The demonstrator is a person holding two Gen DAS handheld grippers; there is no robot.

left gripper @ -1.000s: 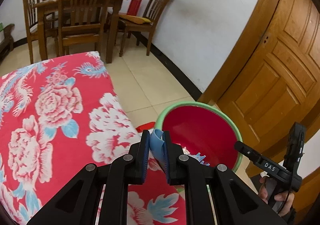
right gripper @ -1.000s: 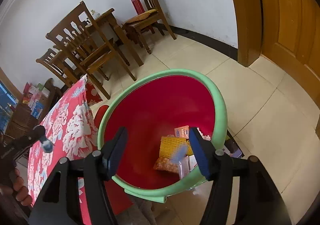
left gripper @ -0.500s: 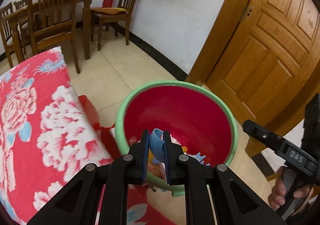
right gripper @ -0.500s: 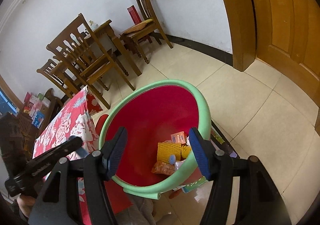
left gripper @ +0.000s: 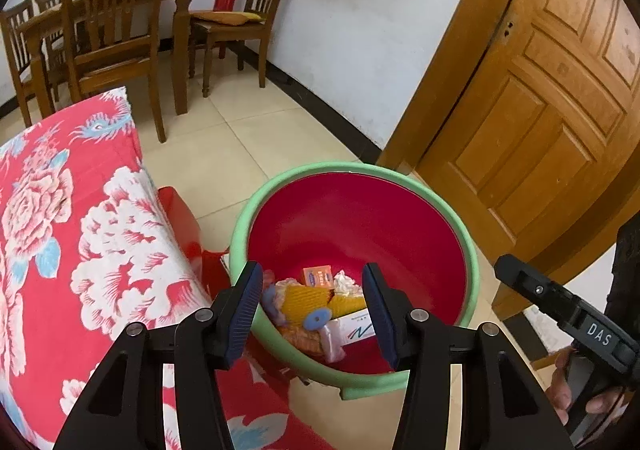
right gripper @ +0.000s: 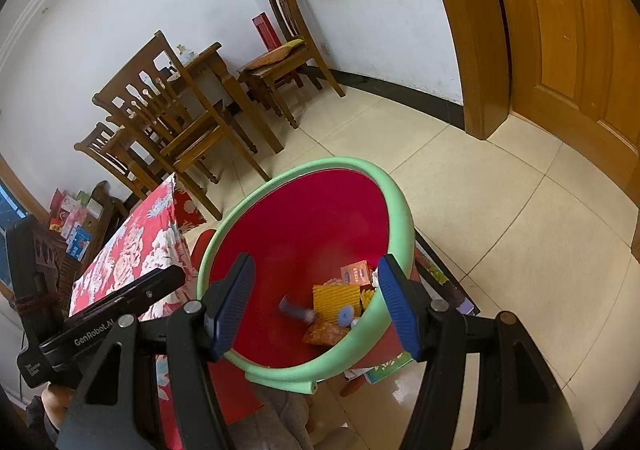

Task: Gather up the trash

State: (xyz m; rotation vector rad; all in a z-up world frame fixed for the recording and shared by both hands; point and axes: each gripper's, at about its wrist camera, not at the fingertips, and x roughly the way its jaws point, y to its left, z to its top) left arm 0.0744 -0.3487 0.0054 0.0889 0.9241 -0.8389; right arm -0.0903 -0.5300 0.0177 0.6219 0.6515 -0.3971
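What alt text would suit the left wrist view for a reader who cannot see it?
The left gripper hangs over a red bin with a green rim, its jaws opening with nothing between them; wrappers and a small orange box lie inside. A floral red cloth lies left, a wooden door right.

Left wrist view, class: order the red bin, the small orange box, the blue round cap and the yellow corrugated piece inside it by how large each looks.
1. Red bin, largest by far.
2. Yellow corrugated piece.
3. Small orange box.
4. Blue round cap, smallest, though close to the box in apparent size, so that pair is less certain.
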